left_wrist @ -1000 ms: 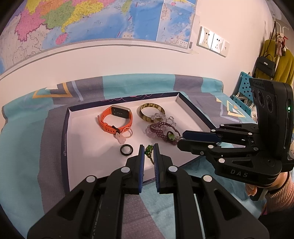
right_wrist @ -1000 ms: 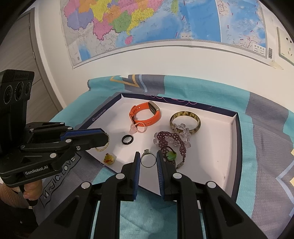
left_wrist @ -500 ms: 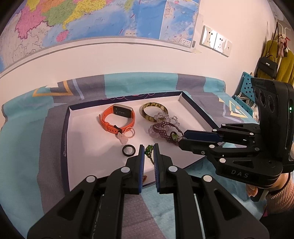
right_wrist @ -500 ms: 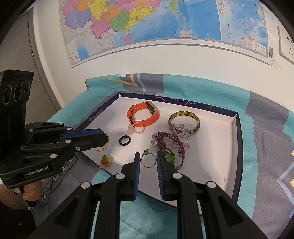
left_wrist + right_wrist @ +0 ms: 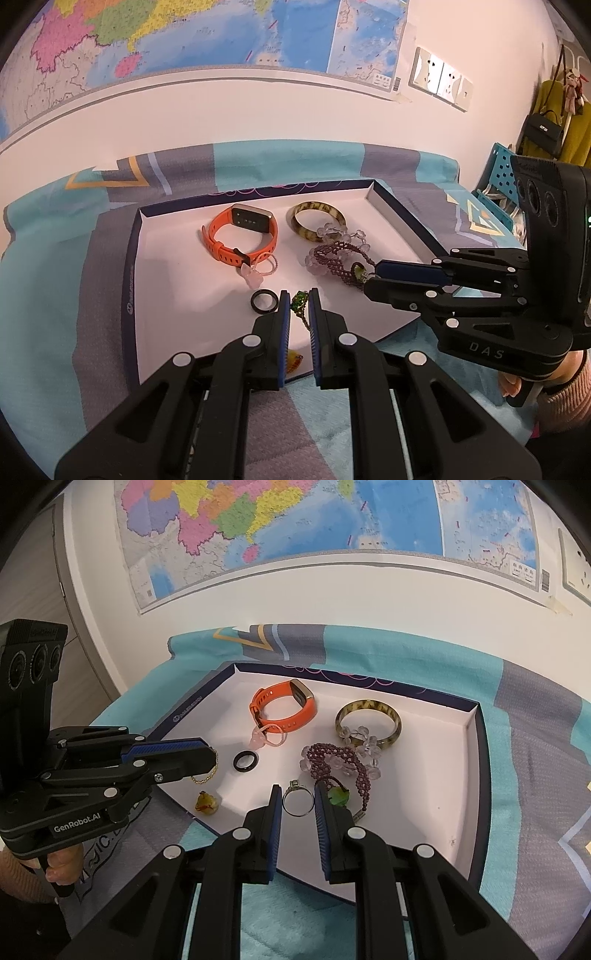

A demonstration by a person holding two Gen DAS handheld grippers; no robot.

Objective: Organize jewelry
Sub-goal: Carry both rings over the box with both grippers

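My left tongs [image 5: 297, 299] are pinched shut on a thin gold chain [image 5: 300, 303]. It hangs straight down from the tips, and its amber pendant [image 5: 207, 802] lies at the near left edge of the white tray [image 5: 173, 288]. My right tongs [image 5: 297, 787] are clamped on a silver ring [image 5: 283, 800], hole facing the lens, setting uppermost.

What matters next, I think, is that both pieces already sit over the near lip of the tray. The bare floor runs away from the tips towards the upper part of each frame. The left hand is nearer the free stretch beside the black ring [image 5: 244, 761]. The right hand's ring hangs just left of the purple beaded bracelet [image 5: 334, 760], which crowds its drop spot, so I'd set it down short of those beads.

Compared with a second ago, almost nothing has shifted. Both grips are unchanged and the right hand has kept its place. In the left view the tray has slid slightly right, and the pendant now peeks out under the jaws, where before it was hidden.
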